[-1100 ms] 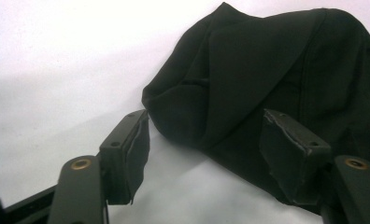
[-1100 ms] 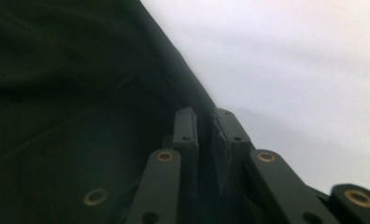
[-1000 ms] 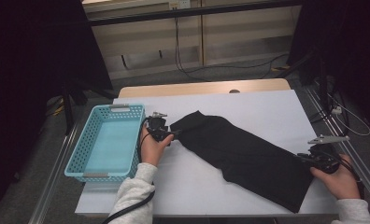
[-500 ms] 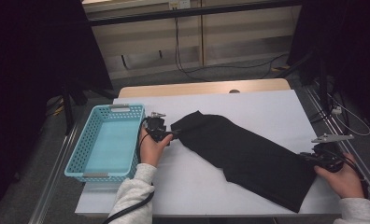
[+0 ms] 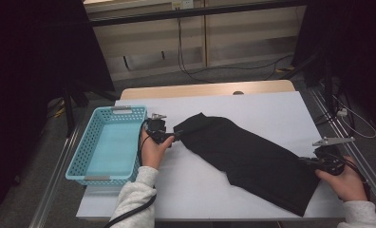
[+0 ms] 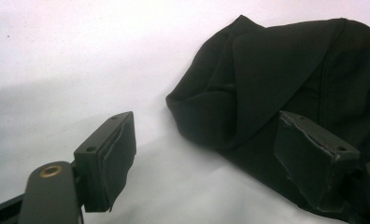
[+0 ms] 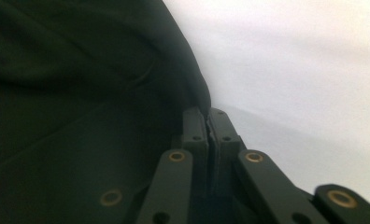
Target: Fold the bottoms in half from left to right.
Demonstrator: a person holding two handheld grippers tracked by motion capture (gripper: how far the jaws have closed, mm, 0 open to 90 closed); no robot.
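Black garment [image 5: 245,159] lies spread slantwise on the white table [image 5: 271,107], one piece, right of one blue basket [image 5: 108,142]. The right gripper [image 5: 305,162] has its jaws clamped together on the cloth's near right edge. The left gripper [image 5: 177,136], jaws wide and just been opening, straddles the far corner without pinching it.

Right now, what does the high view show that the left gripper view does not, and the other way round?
High view: the blue basket, both hands, and the right gripper at the black cloth's near-right edge, its jaws shut after just closing. Left gripper view: the left gripper's open jaws up close, just opening, their pads clear of the cloth's folded end, with one pad over the fabric. Both: the cloth lying on the white table.
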